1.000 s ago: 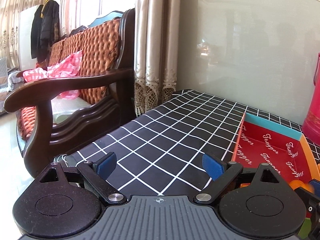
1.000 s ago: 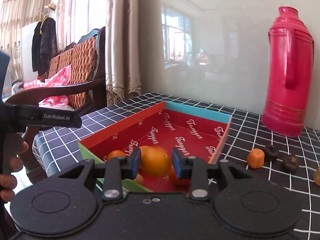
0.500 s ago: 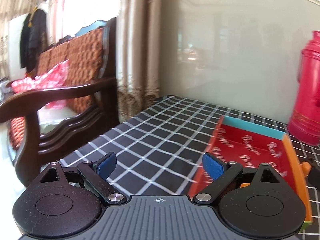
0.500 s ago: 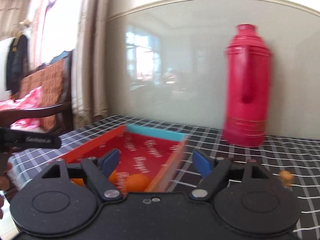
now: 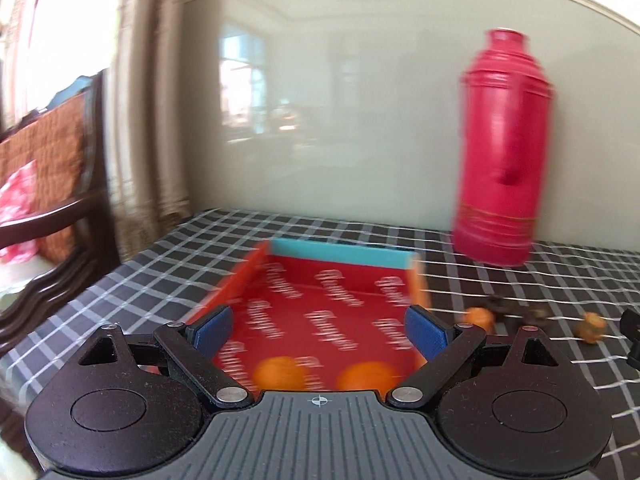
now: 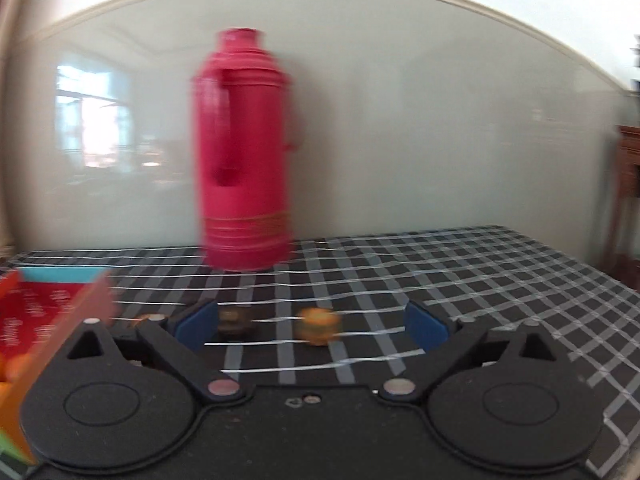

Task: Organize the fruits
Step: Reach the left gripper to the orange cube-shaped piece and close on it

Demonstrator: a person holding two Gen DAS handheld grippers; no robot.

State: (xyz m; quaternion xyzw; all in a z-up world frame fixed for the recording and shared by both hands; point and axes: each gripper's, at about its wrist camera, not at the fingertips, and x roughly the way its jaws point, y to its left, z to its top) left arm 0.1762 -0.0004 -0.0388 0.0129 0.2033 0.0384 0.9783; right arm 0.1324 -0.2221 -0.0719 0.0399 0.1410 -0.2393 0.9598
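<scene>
A red box point(image 5: 344, 276) with a teal far wall sits on the checked table and holds two oranges point(image 5: 280, 372) point(image 5: 366, 374) near its front. My left gripper point(image 5: 318, 330) is open and empty, just before the box. Right of the box lie a small orange fruit point(image 5: 478, 317), dark fruits point(image 5: 516, 308) and another orange fruit point(image 5: 592, 326). My right gripper point(image 6: 310, 326) is open and empty, facing an orange fruit point(image 6: 320, 324) and a dark fruit point(image 6: 232, 320) on the table. The box edge point(image 6: 92, 300) shows at the left. Both views are blurred.
A tall pink thermos point(image 5: 504, 148) stands at the back against the wall, also in the right wrist view point(image 6: 244, 152). A wooden sofa point(image 5: 48, 208) and a curtain point(image 5: 148, 112) are left of the table. The checked tablecloth point(image 6: 500, 280) extends right.
My right gripper opened, released an orange into the box and swung right toward the loose fruits. My left gripper swung right, from the sofa side to face the box.
</scene>
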